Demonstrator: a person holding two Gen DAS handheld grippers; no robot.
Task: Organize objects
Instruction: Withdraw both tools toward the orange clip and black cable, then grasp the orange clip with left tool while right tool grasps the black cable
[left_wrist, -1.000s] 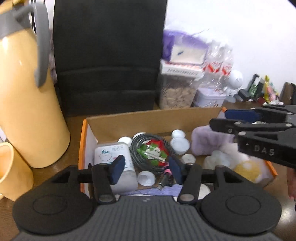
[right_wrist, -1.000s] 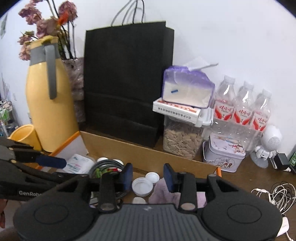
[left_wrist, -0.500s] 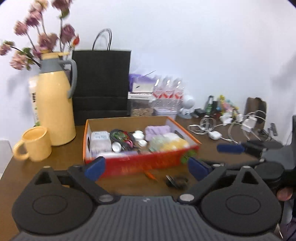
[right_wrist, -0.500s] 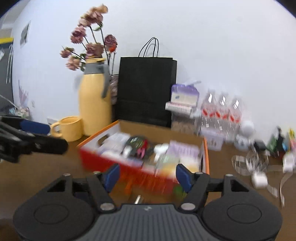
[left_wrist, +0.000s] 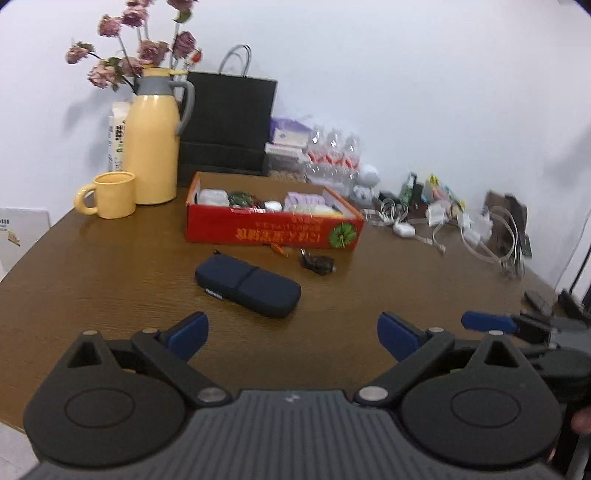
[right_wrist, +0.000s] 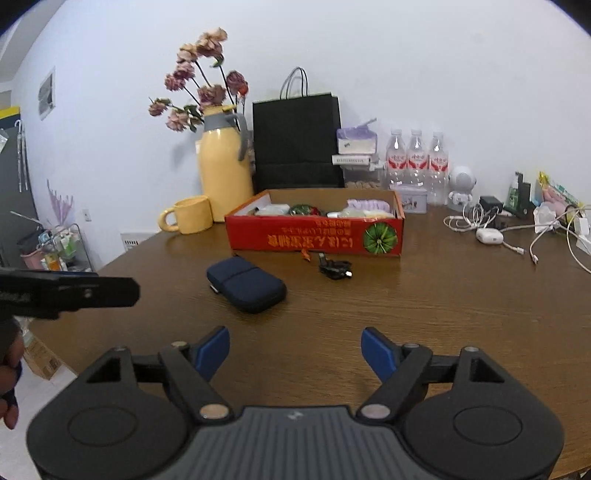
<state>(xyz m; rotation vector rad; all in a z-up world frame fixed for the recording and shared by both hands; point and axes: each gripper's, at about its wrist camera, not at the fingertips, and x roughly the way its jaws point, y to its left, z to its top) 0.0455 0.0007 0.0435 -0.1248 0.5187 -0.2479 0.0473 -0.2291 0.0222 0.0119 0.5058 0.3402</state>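
A red cardboard box (left_wrist: 273, 230) (right_wrist: 314, 236) holding several small items stands at the middle back of the brown table. In front of it lie a dark blue zip case (left_wrist: 247, 280) (right_wrist: 245, 284), a small black item (left_wrist: 317, 263) (right_wrist: 334, 267) and a tiny orange piece (left_wrist: 279, 249). My left gripper (left_wrist: 293, 336) hovers over the table's near part, open wide and holding nothing. My right gripper (right_wrist: 294, 350) is level with it on the right, its jaws opening with nothing between them. Each gripper shows at the edge of the other's view.
At the back left stand a yellow jug (left_wrist: 151, 147) with dried flowers, a yellow mug (left_wrist: 110, 194) and a black paper bag (left_wrist: 229, 122). Water bottles (right_wrist: 415, 162) and a tangle of cables and chargers (left_wrist: 443, 225) fill the back right. The table's rounded edge (right_wrist: 110, 258) is on the left.
Both grippers have drawn back from over the box to the table's near side. Their jaws have spread much wider. The blue case and small items in front of the box have come into view.
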